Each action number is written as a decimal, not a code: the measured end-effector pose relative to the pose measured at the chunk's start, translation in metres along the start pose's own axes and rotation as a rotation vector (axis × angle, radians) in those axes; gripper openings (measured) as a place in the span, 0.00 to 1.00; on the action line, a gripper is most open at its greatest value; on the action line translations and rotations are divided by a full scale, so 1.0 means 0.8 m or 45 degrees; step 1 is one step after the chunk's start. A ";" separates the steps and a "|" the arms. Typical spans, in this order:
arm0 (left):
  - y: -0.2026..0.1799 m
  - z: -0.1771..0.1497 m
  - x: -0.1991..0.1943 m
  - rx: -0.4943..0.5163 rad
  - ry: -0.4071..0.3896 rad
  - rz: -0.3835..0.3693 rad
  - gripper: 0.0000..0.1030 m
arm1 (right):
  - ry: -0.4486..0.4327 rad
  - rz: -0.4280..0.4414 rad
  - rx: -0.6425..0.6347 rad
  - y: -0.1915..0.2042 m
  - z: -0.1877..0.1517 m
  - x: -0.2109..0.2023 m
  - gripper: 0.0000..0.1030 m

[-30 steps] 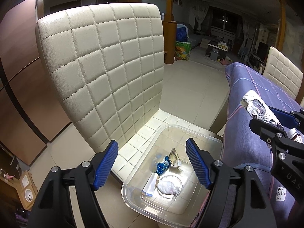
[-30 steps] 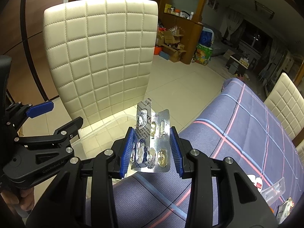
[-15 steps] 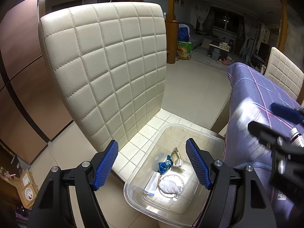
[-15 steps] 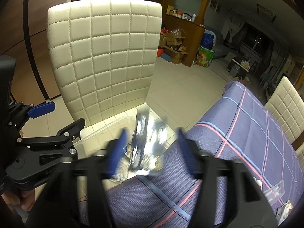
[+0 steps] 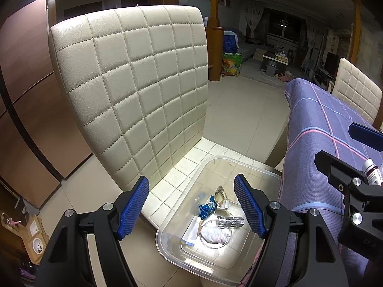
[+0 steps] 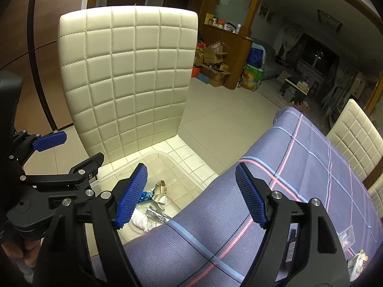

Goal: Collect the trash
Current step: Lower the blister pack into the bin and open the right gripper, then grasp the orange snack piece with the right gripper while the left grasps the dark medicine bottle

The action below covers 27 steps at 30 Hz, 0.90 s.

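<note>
A clear plastic bin (image 5: 182, 251) sits on the seat of a cream quilted chair (image 5: 134, 91). In it lie a silver blister pack (image 5: 231, 222), a white crumpled wad (image 5: 215, 235), a blue wrapper (image 5: 206, 209) and a white card (image 5: 191, 230). My left gripper (image 5: 191, 203) is open and empty above the bin. My right gripper (image 6: 191, 196) is open and empty over the table edge, with the bin (image 6: 153, 160) and blister pack (image 6: 158, 215) below it.
A table with a purple plaid cloth (image 6: 299, 167) lies to the right. A small bottle (image 6: 290, 248), a clear wrapper (image 6: 347, 235) and another wrapper (image 6: 357, 263) lie on it. A second cream chair (image 6: 356, 134) stands behind the table. Boxes (image 6: 213, 64) stand on the floor.
My right gripper has opened and let go of the silver blister pack. The pack now lies in the bin beside the white wad. The left gripper has stayed open.
</note>
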<state>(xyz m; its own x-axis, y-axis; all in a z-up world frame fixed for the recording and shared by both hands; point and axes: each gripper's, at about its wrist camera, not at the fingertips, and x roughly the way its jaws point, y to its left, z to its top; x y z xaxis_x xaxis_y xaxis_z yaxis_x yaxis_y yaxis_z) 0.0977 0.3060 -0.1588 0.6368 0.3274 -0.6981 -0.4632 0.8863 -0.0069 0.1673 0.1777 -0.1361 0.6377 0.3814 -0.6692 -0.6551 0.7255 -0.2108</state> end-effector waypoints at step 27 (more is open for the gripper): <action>-0.163 -0.011 -0.094 0.241 -0.052 -0.270 0.79 | -0.007 -0.200 0.285 -0.143 -0.101 -0.100 0.74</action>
<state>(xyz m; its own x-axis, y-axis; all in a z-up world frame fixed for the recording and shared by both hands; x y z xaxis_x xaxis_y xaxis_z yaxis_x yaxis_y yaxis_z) 0.1047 0.1631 -0.1115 0.7331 0.1378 -0.6660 -0.1961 0.9805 -0.0130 0.1586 0.0181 -0.1161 0.7269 0.2571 -0.6368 -0.4429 0.8842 -0.1486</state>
